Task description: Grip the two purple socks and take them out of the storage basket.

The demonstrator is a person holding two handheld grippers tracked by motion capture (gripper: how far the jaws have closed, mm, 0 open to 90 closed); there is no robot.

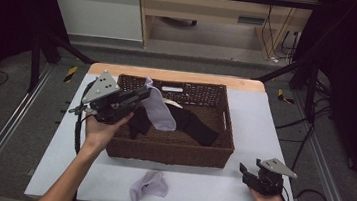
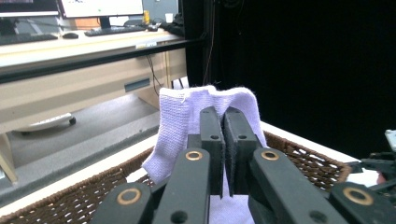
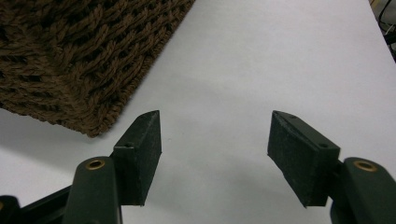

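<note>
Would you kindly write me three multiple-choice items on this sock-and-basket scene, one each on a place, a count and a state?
1. Where does the loose lilac sock lie?
A. on the table in front of the basket
B. inside the basket
C. on the floor

2. How many lilac socks are in sight in the high view?
A. one
B. two
C. four

3. How do the right tongs stand?
A. shut on a sock
B. shut and empty
C. open and empty

Key: 1 A, it rests on the white table near the wicker basket. 2 B, one lies on the table and one, the held sock, hangs from the left tongs above the basket. 3 C, the jaws stand wide apart over bare table.
</note>
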